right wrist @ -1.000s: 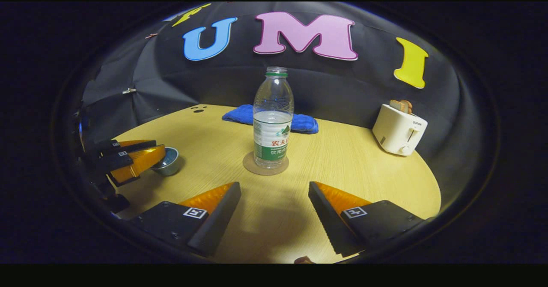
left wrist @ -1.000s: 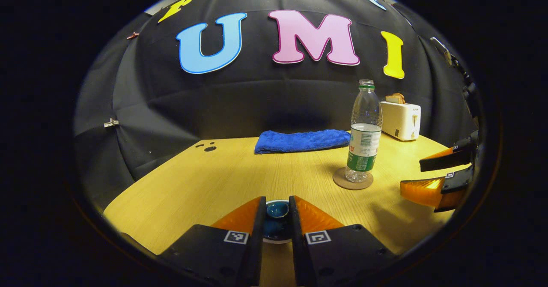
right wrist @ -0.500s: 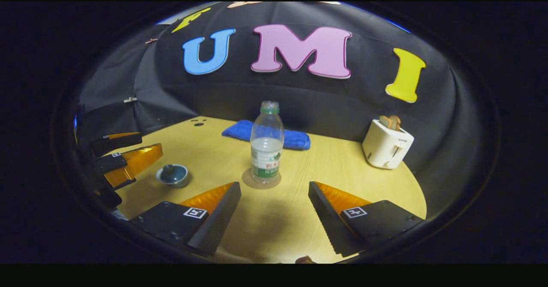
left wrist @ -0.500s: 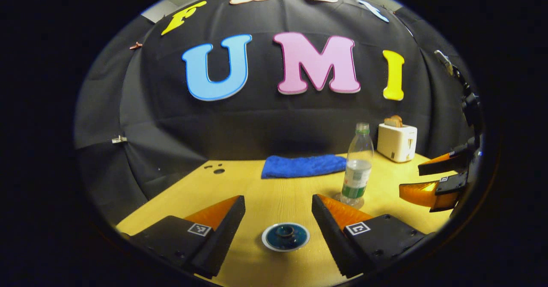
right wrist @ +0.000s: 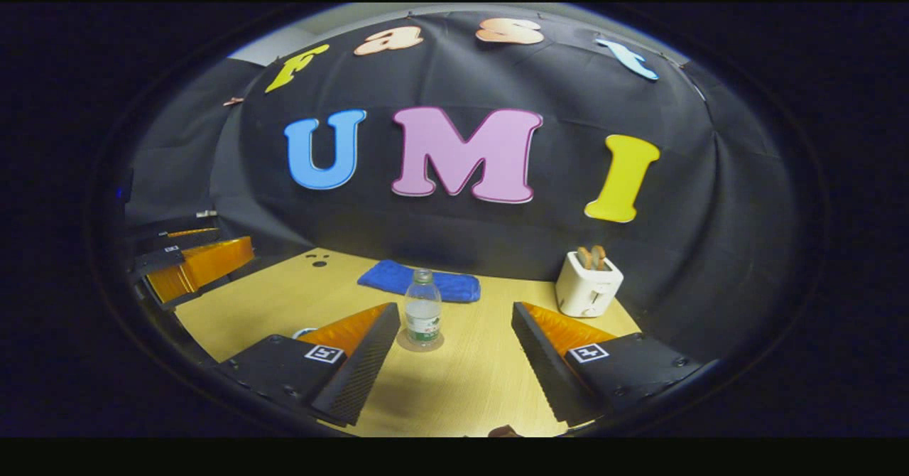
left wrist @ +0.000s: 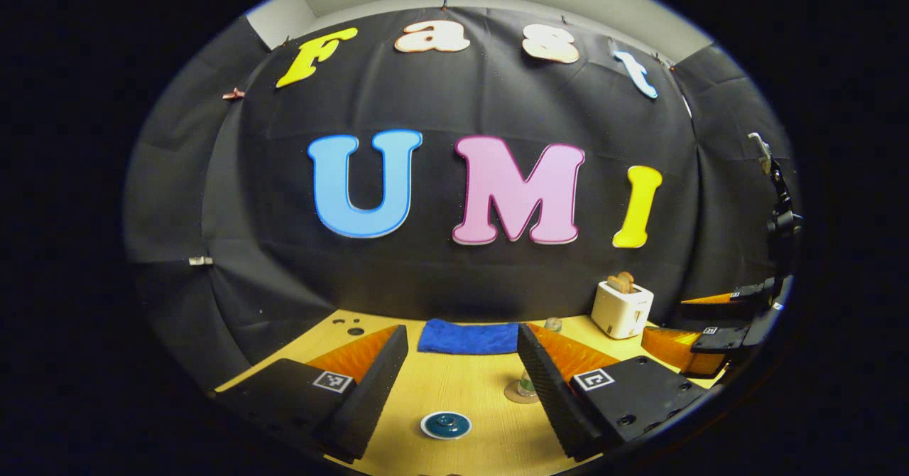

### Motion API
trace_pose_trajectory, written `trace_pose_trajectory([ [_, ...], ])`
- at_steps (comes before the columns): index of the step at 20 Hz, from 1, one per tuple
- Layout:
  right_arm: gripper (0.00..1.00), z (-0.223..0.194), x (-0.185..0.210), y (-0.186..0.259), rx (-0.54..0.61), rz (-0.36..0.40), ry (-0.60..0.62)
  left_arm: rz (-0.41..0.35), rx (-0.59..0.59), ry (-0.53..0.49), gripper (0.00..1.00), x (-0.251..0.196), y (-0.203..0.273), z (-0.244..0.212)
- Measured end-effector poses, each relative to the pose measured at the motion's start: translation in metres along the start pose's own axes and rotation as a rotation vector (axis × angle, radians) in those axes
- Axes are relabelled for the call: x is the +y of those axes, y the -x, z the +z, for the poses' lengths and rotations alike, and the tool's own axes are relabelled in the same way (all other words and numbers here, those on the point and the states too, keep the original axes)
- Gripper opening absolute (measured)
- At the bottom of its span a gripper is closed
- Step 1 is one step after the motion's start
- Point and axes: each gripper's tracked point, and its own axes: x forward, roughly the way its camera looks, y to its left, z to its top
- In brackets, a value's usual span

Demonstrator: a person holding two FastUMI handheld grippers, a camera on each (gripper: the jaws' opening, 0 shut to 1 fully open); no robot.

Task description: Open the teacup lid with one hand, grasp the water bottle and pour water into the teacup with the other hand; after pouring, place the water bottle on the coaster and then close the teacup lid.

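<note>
Left gripper (left wrist: 461, 369) risen; lidded teacup (left wrist: 445, 425) below between spread fingers.

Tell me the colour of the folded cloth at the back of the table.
Blue. The cloth shows best in the right gripper view.

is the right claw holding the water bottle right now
No, in the right gripper view the water bottle stands upright on its coaster on the table, farther off than the open right claw and untouched by it.
</note>
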Motion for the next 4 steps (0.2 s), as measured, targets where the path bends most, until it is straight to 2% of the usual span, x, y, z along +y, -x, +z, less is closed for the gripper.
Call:
trace_pose_trajectory([
  [4,0.98,0.032,-0.004,0.041,-0.061,-0.071,-0.008,-0.062,-0.043,-0.007,0.97,-0.006,0.028,0.035],
])
